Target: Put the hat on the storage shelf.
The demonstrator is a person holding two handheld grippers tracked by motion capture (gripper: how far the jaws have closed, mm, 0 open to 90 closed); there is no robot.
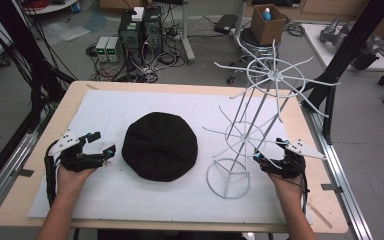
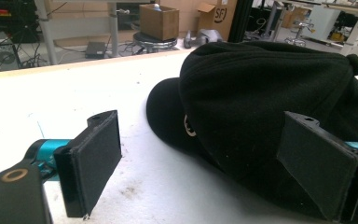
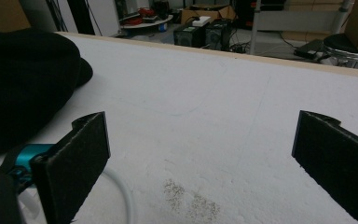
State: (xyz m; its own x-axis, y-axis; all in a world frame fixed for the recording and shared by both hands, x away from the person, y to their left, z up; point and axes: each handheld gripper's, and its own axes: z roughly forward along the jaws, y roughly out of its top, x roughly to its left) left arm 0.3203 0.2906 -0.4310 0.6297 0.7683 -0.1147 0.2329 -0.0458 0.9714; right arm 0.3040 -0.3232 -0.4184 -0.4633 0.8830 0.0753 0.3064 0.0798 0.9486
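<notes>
cardboard box [image 1: 267,23] at 1 o'clock holds a blue-capped bottle [image 1: 266,13]; left hand-held gripper [image 1: 101,144] and right hand-held gripper [image 1: 267,150] both wide open, empty, resting on worktop [image 1: 40,145]

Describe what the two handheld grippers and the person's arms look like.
Both the left gripper and the right gripper are black with teal accents, flat black pads on their jaws, and a grey three-cornered plate on top. A black cable trails from each. The forearms are bare, no sleeves.

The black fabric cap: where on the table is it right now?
In the high view the black fabric cap lies flat near the middle of the white foam mat, between the left gripper and the white wire hat stand to its right.
</notes>
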